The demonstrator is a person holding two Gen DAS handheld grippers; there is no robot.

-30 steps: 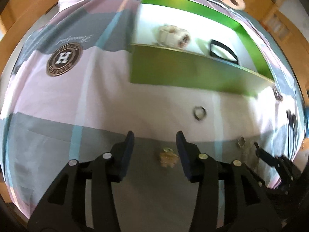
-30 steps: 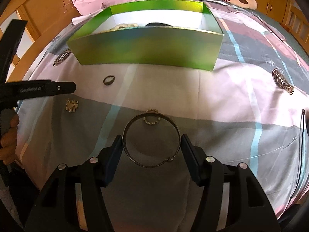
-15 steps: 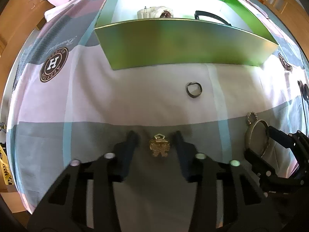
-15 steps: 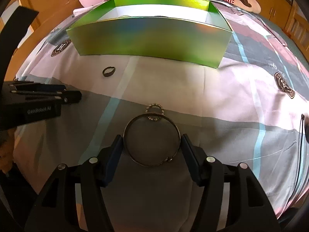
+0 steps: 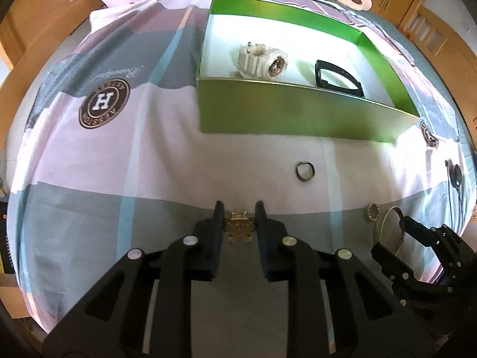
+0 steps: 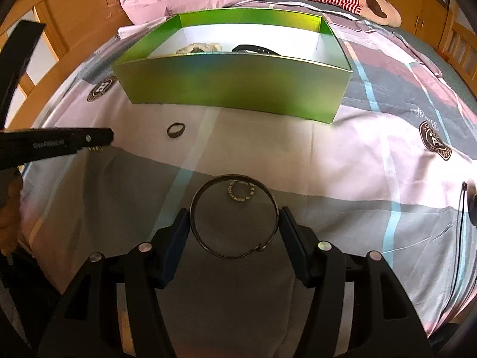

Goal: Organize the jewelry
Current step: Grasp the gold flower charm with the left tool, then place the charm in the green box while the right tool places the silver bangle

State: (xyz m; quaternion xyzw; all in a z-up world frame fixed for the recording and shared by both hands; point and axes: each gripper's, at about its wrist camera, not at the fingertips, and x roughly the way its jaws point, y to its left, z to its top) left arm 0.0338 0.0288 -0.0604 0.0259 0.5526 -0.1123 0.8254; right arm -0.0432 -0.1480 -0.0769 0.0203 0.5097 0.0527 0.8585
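Jewelry lies scattered on a bed (image 5: pixel 167 155) covered with a pink, grey and blue sheet, in front of an open green box (image 5: pixel 298 116), which serves as the landmark. Inside the box sit a cream watch (image 5: pixel 262 59) and a black band (image 5: pixel 337 79), side by side on the white floor.

Nearer than the box's front wall, the left claw (image 5: pixel 237 226) is clenched on a gold brooch (image 5: pixel 238 228), its two fingers pressing the piece from either side. Between that brooch and the box, a dark ring (image 5: pixel 304 171) rests flat on the sheet, apart from both.

Further from the box, toward its right end, the right claw (image 6: pixel 234 223) is grasping a large thin bangle (image 6: pixel 234 216), the hoop spanning the gap between the fingers and touching both. A small studded ring (image 6: pixel 241 191) shows through the hoop on the side toward the box; whether it touches the bangle cannot be told.
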